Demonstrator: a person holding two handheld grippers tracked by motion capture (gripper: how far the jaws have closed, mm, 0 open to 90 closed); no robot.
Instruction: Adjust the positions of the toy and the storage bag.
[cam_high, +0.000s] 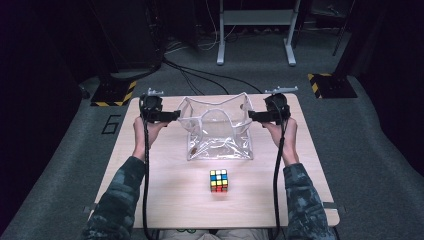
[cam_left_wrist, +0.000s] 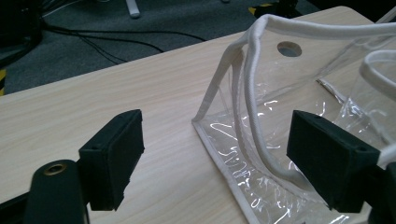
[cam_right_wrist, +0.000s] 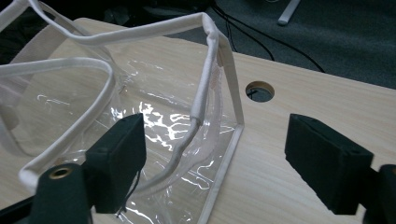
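Note:
A clear plastic bag (cam_high: 217, 127) with white piping stands open-mouthed at the back middle of the wooden table (cam_high: 165, 200). My left gripper (cam_high: 176, 116) is at the bag's left top corner and my right gripper (cam_high: 251, 116) at its right top corner. Both are open. In the left gripper view the bag's (cam_left_wrist: 289, 93) white end seam lies between the wide jaws of the left gripper (cam_left_wrist: 217, 128), and no pad presses on it. In the right gripper view the bag's (cam_right_wrist: 154, 93) corner seam likewise lies loose between the jaws of the right gripper (cam_right_wrist: 217, 133). A colourful puzzle cube (cam_high: 218, 180) sits in front of the bag.
The table has a round hole (cam_right_wrist: 259, 91) near its back edge beside the bag. Black cables (cam_high: 200, 75) run across the grey floor behind it. Two stand bases with yellow-black stripes (cam_high: 114, 93) flank the table's back corners, and white frame legs (cam_high: 220, 45) stand farther off.

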